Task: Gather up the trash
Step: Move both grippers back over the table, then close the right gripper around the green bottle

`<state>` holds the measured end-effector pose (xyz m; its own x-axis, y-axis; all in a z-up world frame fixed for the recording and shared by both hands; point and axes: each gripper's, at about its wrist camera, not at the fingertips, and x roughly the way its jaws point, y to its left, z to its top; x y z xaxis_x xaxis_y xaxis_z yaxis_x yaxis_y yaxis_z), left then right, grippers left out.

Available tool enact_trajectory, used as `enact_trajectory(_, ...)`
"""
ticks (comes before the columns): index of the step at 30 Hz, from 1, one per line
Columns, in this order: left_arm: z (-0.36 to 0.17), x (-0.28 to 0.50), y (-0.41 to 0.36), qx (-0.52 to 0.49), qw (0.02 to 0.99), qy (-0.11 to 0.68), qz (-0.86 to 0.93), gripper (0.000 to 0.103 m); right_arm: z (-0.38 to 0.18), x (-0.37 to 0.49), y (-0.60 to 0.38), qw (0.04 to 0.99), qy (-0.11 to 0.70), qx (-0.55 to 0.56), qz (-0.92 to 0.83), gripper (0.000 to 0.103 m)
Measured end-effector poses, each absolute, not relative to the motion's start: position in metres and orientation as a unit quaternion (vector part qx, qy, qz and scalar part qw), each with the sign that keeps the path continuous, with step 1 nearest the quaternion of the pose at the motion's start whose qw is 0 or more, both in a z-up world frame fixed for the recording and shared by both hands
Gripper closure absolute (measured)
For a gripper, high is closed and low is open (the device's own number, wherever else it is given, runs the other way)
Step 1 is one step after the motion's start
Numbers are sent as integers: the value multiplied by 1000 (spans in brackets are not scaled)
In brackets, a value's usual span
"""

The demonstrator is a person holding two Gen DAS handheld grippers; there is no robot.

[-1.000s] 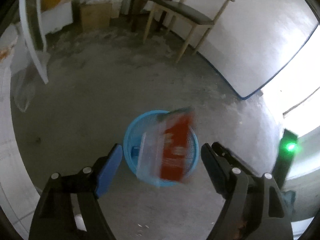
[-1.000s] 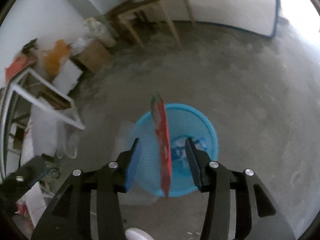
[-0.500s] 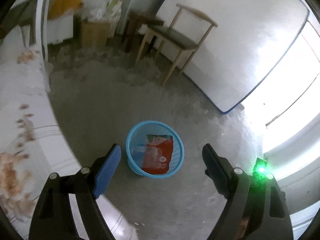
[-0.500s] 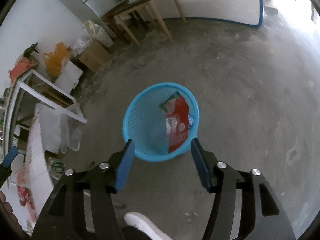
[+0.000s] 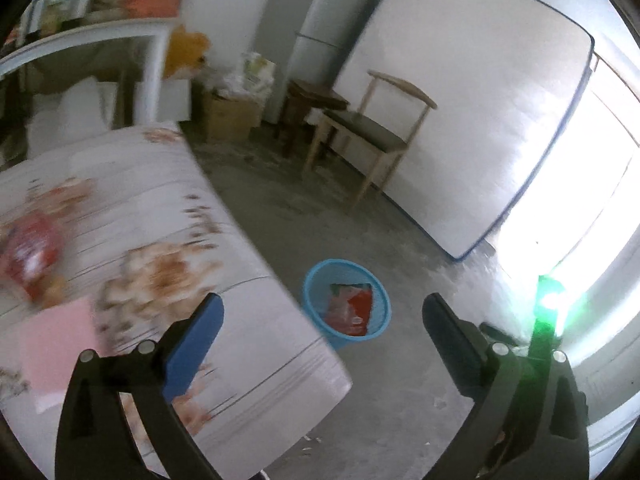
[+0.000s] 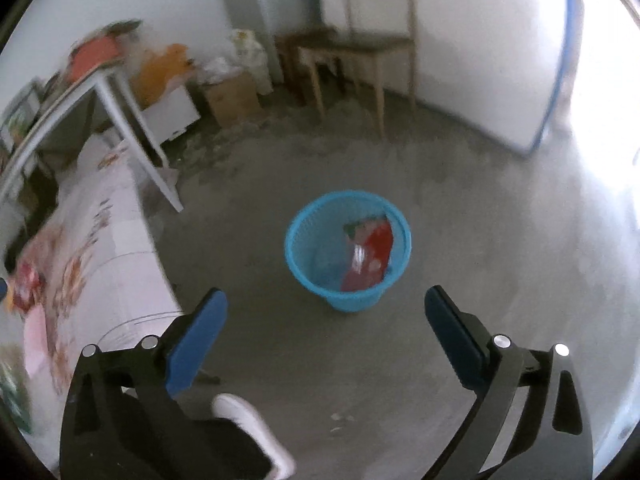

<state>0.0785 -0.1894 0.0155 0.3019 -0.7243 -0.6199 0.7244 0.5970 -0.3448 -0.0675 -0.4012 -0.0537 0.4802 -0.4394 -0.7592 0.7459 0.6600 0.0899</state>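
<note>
A blue mesh waste basket (image 5: 310, 292) (image 6: 304, 256) stands on the concrete floor. A red snack wrapper (image 5: 354, 306) (image 6: 372, 256) lies inside it. My left gripper (image 5: 322, 340) is open and empty, raised well above the basket and over the edge of a table (image 5: 248, 320) with a flowered cloth. On that table, blurred, lie a red packet (image 5: 30, 252) and a pink sheet (image 5: 56, 356). My right gripper (image 6: 326, 332) is open and empty, high above the floor on the near side of the basket.
A wooden chair (image 5: 372, 132) (image 6: 360, 52) and a dark stool (image 5: 312, 108) stand by the far wall. A cardboard box (image 5: 230, 116) (image 6: 234, 96) sits beside a white table (image 6: 120, 120). A white shoe (image 6: 248, 428) shows at the bottom. A white board (image 5: 480, 100) leans on the wall.
The red wrapper has dropped from the right gripper into the basket. Both grippers have risen and pulled back; the right one has opened wider. The left view has swung over the clothed table.
</note>
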Motion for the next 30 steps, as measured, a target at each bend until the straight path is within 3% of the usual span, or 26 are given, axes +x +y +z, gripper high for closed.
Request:
enact_trajectory(7,22,81,-91,-39,835,376,-400,6,-15,-22,-312,879,348,34,-325,8)
enact_trajectory(12,19,81,-24,-63,861,359,-356,6,-4,2,-262,905,329,-13,-271,8)
enact_trajectory(18,10,68,72,-112,883,322,-322,6,5,23,-224,940,310,44,-139,8)
enact_trajectory(24,5,64,182,-178,911,285,-238,6,10,73,-146,930,352,94,41,8)
enact_trajectory(30,-21,99,233,-225,901,334,-164,6,-1,140,-67,865,422,177,206,8)
